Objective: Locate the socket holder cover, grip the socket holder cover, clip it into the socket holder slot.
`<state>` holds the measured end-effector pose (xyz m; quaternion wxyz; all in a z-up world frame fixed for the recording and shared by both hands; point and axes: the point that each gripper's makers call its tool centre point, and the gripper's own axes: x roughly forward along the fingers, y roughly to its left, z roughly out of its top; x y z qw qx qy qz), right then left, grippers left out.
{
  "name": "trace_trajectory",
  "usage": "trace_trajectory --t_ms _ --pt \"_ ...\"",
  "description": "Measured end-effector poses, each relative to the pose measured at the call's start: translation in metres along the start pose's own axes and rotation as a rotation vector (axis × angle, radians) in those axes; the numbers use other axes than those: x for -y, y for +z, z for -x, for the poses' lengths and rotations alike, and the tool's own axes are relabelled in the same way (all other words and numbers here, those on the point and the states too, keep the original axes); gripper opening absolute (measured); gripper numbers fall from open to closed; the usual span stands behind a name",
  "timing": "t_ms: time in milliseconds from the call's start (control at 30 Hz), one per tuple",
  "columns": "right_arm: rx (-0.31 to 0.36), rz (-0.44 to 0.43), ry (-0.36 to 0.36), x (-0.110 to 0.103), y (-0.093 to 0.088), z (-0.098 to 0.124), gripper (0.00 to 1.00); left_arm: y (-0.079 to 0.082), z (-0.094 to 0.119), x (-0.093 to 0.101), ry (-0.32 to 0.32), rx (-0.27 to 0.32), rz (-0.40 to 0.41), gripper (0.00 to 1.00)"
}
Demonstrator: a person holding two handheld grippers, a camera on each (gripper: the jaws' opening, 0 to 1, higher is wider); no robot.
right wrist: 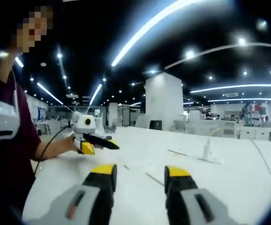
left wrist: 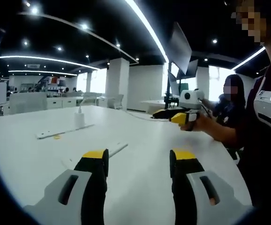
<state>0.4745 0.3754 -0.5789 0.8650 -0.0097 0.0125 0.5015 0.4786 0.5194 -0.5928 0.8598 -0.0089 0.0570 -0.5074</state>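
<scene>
On the white table [left wrist: 140, 136] lies a long white strip [left wrist: 65, 132] with a small upright white piece [left wrist: 79, 118] on it and a tiny yellow bit [left wrist: 56, 137] beside it. A second, thinner white strip [left wrist: 117, 148] lies just past my left gripper's left jaw. My left gripper [left wrist: 140, 157] is open over the table, holding nothing. In the right gripper view the long strip [right wrist: 186, 153] and upright piece [right wrist: 206, 151] sit at mid right, the thin strip [right wrist: 153, 178] between the jaws. My right gripper [right wrist: 140, 171] is open and empty.
The person holding the grippers stands at the table's side [left wrist: 266, 126]; another person [left wrist: 231, 101] sits behind. The right gripper [left wrist: 181, 117] and the left gripper [right wrist: 91, 140] each appear in the other's view, hand-held above the table. Monitors [left wrist: 179, 56] stand at the far end.
</scene>
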Motion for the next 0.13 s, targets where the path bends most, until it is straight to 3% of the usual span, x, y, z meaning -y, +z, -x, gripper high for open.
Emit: trace_trajectory --t_ms 133 --pt "-0.008 -0.001 0.012 -0.0024 -0.0024 -0.0013 0.43 0.0014 0.003 -0.0029 0.013 0.004 -0.014 0.53"
